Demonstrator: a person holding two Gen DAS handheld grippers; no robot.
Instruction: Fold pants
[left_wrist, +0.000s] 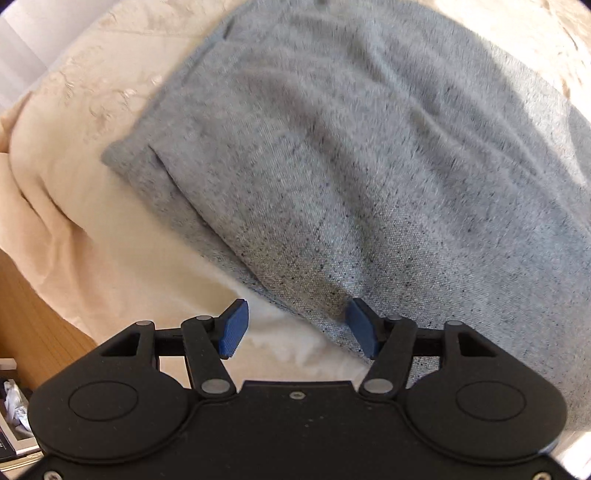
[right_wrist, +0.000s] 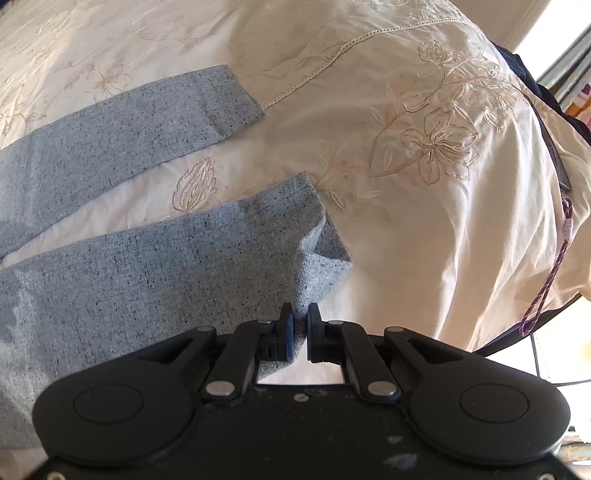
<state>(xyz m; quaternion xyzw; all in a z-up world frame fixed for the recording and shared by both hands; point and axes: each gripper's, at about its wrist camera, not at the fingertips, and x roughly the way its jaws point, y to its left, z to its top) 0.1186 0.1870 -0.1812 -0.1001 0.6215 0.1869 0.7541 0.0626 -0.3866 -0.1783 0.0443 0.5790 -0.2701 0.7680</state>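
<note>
While legs lie apart, unfolded, my right gripper (right_wrist: 300, 325) pinches hem of near leg (right_wrist: 310, 254) of pants (left_wrist: 369, 166); left gripper (left_wrist: 295, 328) spread, empty, over waist end. Folding barely begun.

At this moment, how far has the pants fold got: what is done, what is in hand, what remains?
Early stage. Done: the grey pants lie spread on the cream bedspread, legs apart, no fold showing between them. In hand: the right gripper is shut on the near leg's hem, lifting its corner. The left gripper is open above the pants' edge, holding nothing. Left: bringing the legs together and folding lengthwise.
</note>
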